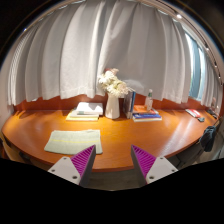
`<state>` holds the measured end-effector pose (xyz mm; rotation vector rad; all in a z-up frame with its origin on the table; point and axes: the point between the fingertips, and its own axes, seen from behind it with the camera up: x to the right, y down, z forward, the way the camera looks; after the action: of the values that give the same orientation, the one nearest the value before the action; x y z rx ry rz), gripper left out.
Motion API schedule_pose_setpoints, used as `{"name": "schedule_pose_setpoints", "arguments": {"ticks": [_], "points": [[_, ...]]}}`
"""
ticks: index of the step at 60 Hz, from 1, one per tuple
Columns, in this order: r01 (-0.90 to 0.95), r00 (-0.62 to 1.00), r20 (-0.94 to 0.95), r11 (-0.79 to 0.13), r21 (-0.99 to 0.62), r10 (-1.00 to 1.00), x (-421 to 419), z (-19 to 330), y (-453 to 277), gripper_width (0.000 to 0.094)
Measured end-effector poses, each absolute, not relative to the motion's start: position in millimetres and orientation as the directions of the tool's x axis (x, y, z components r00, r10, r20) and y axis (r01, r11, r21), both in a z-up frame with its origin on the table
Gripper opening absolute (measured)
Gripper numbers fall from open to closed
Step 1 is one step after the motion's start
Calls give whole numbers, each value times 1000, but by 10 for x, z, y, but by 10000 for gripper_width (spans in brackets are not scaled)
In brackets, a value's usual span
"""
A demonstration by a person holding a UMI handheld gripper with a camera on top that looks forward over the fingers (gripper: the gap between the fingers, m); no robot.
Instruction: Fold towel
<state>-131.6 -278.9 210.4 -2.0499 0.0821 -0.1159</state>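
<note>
A pale yellow-green towel (pixel 72 141) lies flat on the round wooden table (pixel 130 135), ahead of my left finger. My gripper (pixel 113 160) is open and empty, held above the table's near edge. Its purple pads (pixel 83 158) face each other with only bare table between them. The towel is a little beyond and to the left of the fingertips, untouched.
At the back of the table stand a vase of pale flowers (pixel 113 90), an open book (pixel 88 109) on a stack, more books (pixel 146 115) and a small bottle (pixel 150 100). White curtains (pixel 110 45) hang behind. A dark object (pixel 210 135) sits at the table's right edge.
</note>
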Motion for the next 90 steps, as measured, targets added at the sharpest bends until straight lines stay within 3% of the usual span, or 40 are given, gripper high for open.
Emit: {"name": "schedule_pose_setpoints", "arguments": {"ticks": [12, 23, 42, 49, 54, 57, 66, 82, 90], "points": [[27, 999, 9, -568, -822, 34, -2797, 1189, -2491, 692], [70, 988, -29, -620, -781, 149, -4119, 624, -1920, 696], [110, 985, -15, -681, -724, 174, -5097, -134, -846, 654], [142, 986, 42, -669, -729, 163, -5059, -155, -688, 490], [139, 989, 65, -669, -730, 135, -4947, -131, -652, 284], [160, 987, 111, -660, -734, 116, -4825, -124, -604, 63], [230, 973, 147, -676, -700, 179, -4830, -141, -665, 31], [217, 975, 200, -589, -778, 94, -3666, 963, -480, 32], [199, 976, 213, -590, -782, 47, -2783, 1006, -436, 35]]}}
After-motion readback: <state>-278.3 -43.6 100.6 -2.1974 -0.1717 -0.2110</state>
